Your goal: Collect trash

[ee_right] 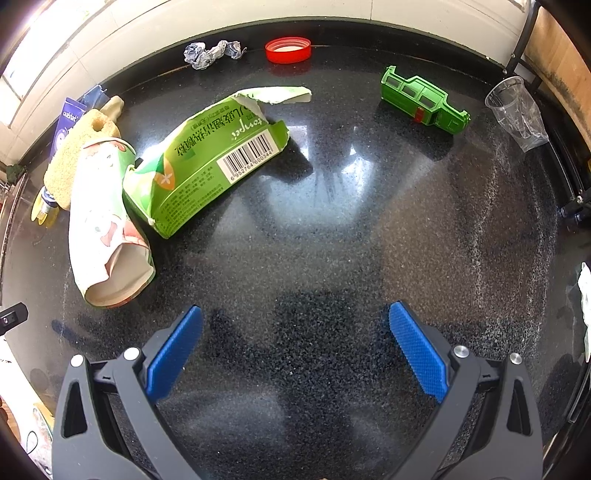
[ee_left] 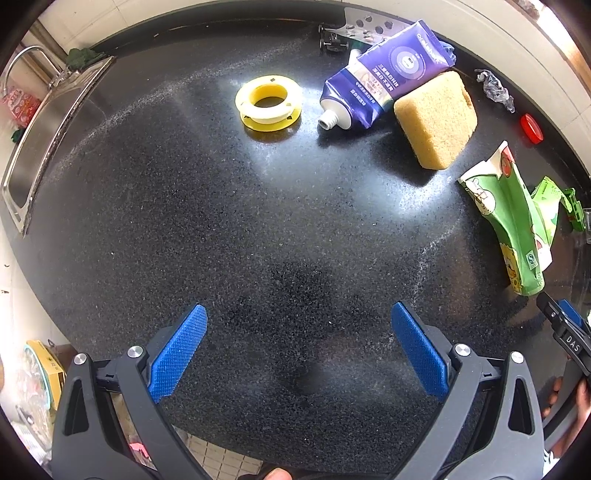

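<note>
Trash lies scattered on a black speckled counter (ee_left: 184,192). In the left wrist view I see a yellow tape spool (ee_left: 268,101), a purple tube pouch (ee_left: 384,74), a sponge (ee_left: 436,118), a crushed paper cup (ee_left: 513,218), a red cap (ee_left: 532,128) and crumpled foil (ee_left: 495,88). My left gripper (ee_left: 299,321) is open above bare counter. The right wrist view shows the torn green carton (ee_right: 207,162), paper cup (ee_right: 107,221), red cap (ee_right: 288,49), foil (ee_right: 210,53), green toy car shell (ee_right: 424,99) and clear plastic cup (ee_right: 517,114). My right gripper (ee_right: 295,321) is open, holding nothing.
A steel sink (ee_left: 48,140) with a faucet sits at the counter's left end. A black toy chassis (ee_left: 332,38) and a metal utensil (ee_left: 373,22) lie by the back wall. White paper (ee_right: 583,291) is at the right edge. The other gripper's tip (ee_left: 561,325) shows at right.
</note>
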`<state>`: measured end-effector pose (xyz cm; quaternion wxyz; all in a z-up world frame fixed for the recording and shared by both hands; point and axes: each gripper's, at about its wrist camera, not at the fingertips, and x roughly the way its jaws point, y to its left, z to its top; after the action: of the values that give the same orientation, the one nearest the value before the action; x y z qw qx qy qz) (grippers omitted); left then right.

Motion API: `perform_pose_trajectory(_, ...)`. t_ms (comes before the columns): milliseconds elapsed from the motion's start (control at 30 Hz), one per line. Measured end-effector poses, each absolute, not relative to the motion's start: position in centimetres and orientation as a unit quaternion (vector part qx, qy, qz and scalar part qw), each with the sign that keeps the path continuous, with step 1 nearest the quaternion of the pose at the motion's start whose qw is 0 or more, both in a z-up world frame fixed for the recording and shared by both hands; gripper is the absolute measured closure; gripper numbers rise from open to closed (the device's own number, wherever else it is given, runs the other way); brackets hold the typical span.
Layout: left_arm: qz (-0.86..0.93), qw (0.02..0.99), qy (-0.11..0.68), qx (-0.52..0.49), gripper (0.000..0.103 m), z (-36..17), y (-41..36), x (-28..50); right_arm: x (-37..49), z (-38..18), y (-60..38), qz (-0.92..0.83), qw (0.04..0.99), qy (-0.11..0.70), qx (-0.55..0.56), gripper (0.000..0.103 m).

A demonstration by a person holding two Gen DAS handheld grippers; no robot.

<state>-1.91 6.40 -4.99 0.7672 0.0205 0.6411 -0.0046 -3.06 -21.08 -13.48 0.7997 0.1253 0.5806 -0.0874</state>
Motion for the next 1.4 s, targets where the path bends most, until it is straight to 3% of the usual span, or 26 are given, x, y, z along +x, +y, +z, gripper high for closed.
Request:
perform_pose_trajectory(933, -0.006, 0.765, 0.644, 0.021, 0.006, -5.3, 6.9, -1.9, -3.3, -13.1, -23.5, -0.099, 0.796, 0.579, 0.148, 0.005)
perform_pose_trajectory(1400, 0.036, 0.781, 0.624, -0.007, 0.006, -2.7, 10.7, 4.9, -0.2, -11.0, -31.4, -0.135, 0.802, 0.577, 0.081, 0.005)
